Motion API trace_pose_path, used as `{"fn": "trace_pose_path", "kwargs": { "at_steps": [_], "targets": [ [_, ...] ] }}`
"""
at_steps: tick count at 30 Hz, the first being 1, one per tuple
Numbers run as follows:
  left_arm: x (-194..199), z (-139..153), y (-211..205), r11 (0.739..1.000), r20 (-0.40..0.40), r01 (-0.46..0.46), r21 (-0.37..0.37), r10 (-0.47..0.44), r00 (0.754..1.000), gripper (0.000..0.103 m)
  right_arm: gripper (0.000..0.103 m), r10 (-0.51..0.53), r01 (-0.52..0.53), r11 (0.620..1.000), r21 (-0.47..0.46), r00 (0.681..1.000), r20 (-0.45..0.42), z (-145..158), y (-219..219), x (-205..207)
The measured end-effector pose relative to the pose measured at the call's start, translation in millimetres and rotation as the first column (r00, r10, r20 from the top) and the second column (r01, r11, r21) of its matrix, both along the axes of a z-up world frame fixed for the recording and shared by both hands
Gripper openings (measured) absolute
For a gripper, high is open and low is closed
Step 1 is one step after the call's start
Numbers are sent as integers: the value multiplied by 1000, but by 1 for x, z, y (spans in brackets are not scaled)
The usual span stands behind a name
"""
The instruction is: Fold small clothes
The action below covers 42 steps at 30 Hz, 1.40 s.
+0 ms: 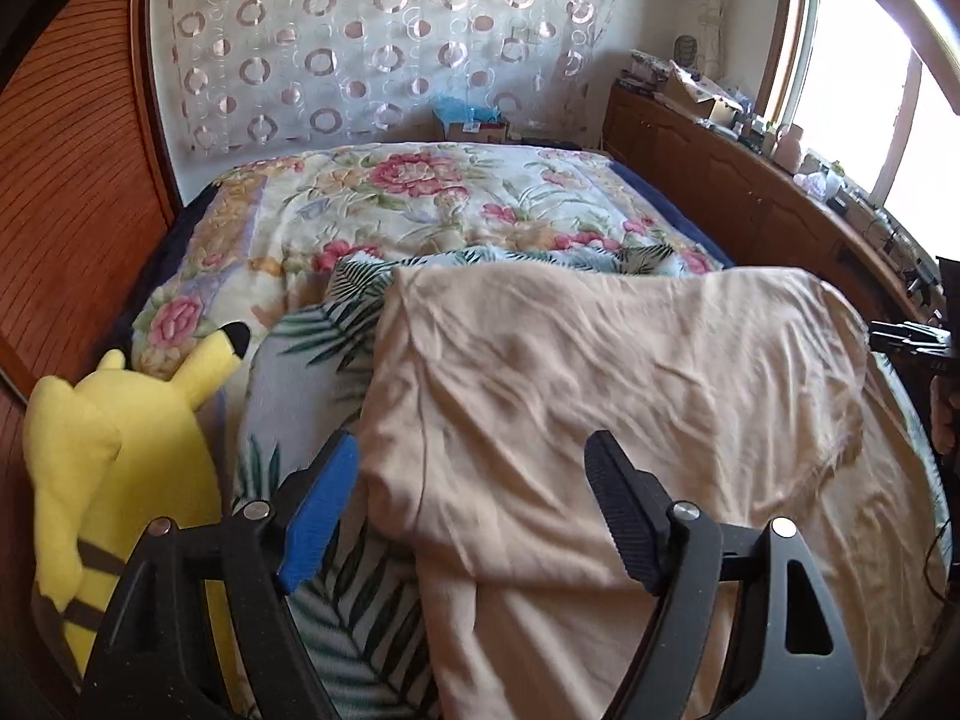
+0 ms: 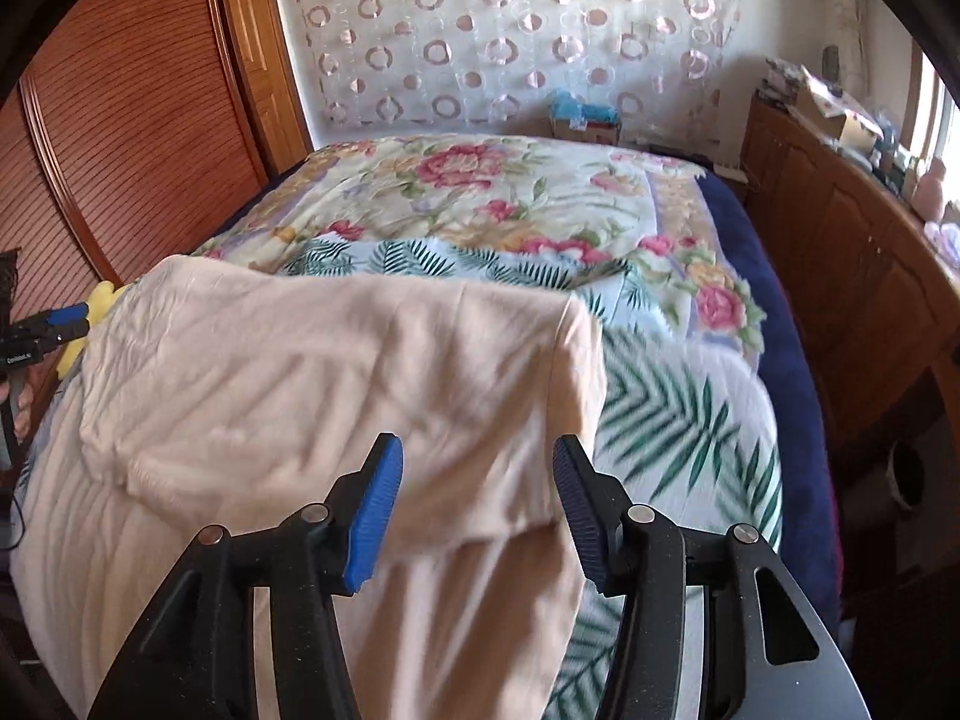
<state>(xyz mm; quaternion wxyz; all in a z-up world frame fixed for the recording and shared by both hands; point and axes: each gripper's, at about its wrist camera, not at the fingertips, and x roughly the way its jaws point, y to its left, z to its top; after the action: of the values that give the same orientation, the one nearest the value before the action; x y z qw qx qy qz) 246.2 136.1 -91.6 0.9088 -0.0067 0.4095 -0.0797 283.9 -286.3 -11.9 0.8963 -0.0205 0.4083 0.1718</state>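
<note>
The near part of the beige garment (image 1: 600,396) is cut off by the lower frame edge in both views, and partly hidden behind the gripper bodies. Cloth near the right gripper's (image 2: 477,504) tips is motion-blurred, so contact cannot be judged there. The items on the wooden sideboard (image 1: 732,180) are too small to identify. The cardboard box (image 2: 585,129) at the head of the bed is seen with something blue on top; contents not resolvable.

The left gripper (image 1: 471,504) is held low over the garment's left edge, jaws spread, nothing pinched. The right gripper is held over the garment's right edge, jaws likewise spread and empty.

The garment is laid on the palm-print blanket (image 2: 672,414), with its far portion doubled over. A yellow plush toy (image 1: 120,444) is lying just left of it.
</note>
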Motion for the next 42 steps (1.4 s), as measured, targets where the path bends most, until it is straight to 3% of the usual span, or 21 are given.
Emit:
{"fn": "trace_pose_path", "kwargs": {
  "at_steps": [3,9,20,22,24,25,27,30,33,35,37,42],
  "targets": [
    [-11,-4,0,999,-5,-8,34,8,1000,78,54,6,-6,1000,15,1000,-20,-3,-2,-4],
    [-18,-17,9,999,-33,-44,6,45,998,78,54,-3,4,1000,12,998,-55,-15,-5,3],
    [-8,-23,20,997,-26,-70,-26,69,997,78,54,-37,38,999,-32,999,34,-27,0,-1],
    [-3,-21,20,998,-24,-63,-28,62,998,69,54,-39,41,998,-39,998,41,-26,-2,-3],
    [0,-20,18,998,-21,-54,-29,54,998,48,54,-39,41,998,-40,998,43,-29,1,-5],
    [2,-20,17,998,-20,-54,-29,53,998,44,54,-39,41,998,-38,998,43,-29,1,-6],
    [7,-22,17,998,-30,-53,-42,52,998,25,54,-38,39,999,-33,998,42,-30,3,-3],
    [10,-25,18,996,-37,-59,-74,56,998,6,54,-37,38,999,-26,999,40,-32,2,2],
    [5,-21,14,997,-7,-54,-60,53,999,4,50,-46,48,998,-40,998,43,-32,3,8],
    [1,-15,12,997,16,-45,-57,46,999,4,33,-37,39,998,-50,998,42,-30,3,8],
    [-1,-8,10,998,31,-34,-61,36,999,4,23,-8,11,999,-45,999,49,-26,5,9],
    [-4,4,7,997,64,-31,-65,35,997,4,7,-1,3,999,-39,998,57,-22,3,19]
  ]
}}
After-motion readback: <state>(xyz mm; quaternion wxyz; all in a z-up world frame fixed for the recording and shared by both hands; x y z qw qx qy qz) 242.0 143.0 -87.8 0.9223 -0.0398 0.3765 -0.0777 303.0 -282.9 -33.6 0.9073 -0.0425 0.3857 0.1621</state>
